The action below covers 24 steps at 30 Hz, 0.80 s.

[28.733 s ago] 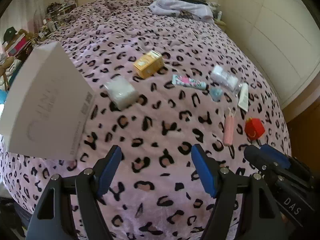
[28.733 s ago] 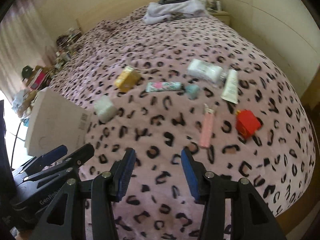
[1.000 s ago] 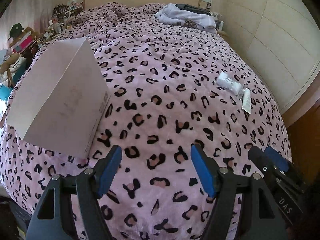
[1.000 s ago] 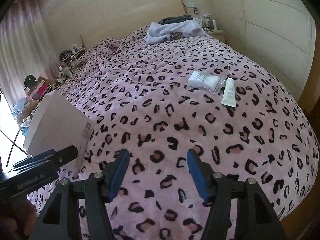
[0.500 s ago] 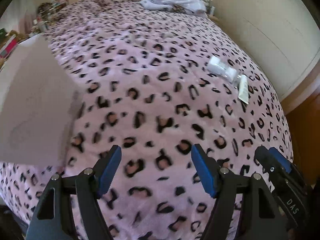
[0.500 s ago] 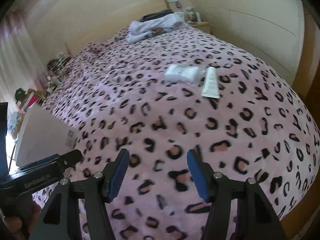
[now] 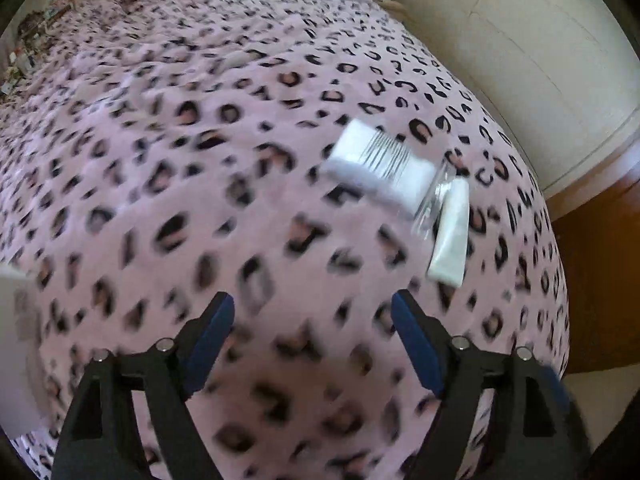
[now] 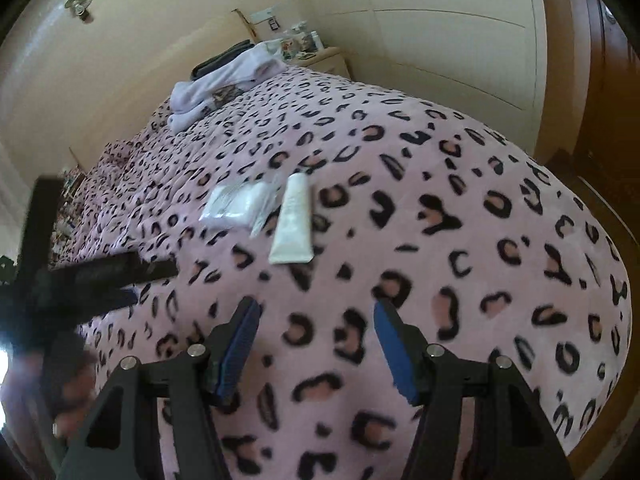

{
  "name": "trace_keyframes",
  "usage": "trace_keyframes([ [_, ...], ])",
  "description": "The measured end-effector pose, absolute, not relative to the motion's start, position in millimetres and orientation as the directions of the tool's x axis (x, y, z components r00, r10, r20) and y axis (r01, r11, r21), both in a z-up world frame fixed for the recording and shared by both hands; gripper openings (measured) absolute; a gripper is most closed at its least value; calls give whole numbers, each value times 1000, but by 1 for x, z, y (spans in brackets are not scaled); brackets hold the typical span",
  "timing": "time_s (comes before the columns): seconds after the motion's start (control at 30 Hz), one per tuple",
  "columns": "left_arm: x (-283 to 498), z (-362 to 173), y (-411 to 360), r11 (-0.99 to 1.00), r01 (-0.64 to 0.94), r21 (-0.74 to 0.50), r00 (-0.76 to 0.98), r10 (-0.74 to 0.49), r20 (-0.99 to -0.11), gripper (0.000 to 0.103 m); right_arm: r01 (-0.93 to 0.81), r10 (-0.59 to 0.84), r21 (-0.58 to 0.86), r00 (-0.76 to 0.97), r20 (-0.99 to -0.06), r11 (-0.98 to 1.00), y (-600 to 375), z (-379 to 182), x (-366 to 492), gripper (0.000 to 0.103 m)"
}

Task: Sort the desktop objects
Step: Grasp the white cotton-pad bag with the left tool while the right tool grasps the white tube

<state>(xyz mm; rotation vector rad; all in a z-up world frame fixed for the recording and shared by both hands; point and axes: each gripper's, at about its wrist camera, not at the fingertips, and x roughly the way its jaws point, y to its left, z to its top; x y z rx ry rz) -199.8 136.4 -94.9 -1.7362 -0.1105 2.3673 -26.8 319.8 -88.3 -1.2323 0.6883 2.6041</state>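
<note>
A white packet in clear wrap (image 7: 380,164) (image 8: 236,204) and a white tube (image 7: 450,232) (image 8: 294,220) lie side by side on the pink leopard-print bed cover (image 7: 200,200) (image 8: 440,240). My left gripper (image 7: 312,320) is open and empty, short of the two items, which sit ahead and to its right. My right gripper (image 8: 316,320) is open and empty, just short of the tube. The left gripper's body (image 8: 92,276) shows blurred at the left of the right wrist view.
The white box's corner (image 7: 16,320) sits at the left edge of the left wrist view. Folded white clothes (image 8: 224,80) lie at the bed's far end by a nightstand (image 8: 324,58). A cream wardrobe wall (image 8: 440,40) and wooden floor (image 7: 592,280) border the bed's right side.
Both grippers have moved forward and right toward the packet and tube, which now look larger and closer. The white box has slid almost out of the left wrist view. Both views are motion-blurred.
</note>
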Motion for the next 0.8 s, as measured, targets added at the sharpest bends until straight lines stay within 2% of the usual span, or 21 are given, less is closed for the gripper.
trace_keyframes([
  [0.23, -268, -125, 165, -964, 55, -259, -218, 242, -945, 83, -337, -51, 345, -646, -761, -876, 338, -99, -49, 61],
  [0.37, -289, -135, 178, -968, 122, -219, -227, 187, -956, 83, -327, -62, 347, -645, -762, -879, 340, -105, -60, 61],
  [0.57, -309, -153, 189, -939, 212, -271, -213, 226, -950, 84, -318, -71, 348, -640, -765, -882, 343, -112, -71, 61],
  [0.7, -319, -169, 206, -945, 202, -258, -183, 222, -958, 97, -314, -71, 341, -636, -769, -886, 346, -115, -77, 61],
  [0.8, -318, -178, 212, -952, 192, -238, -198, 200, -960, 97, -316, -63, 335, -636, -769, -887, 350, -118, -84, 61],
])
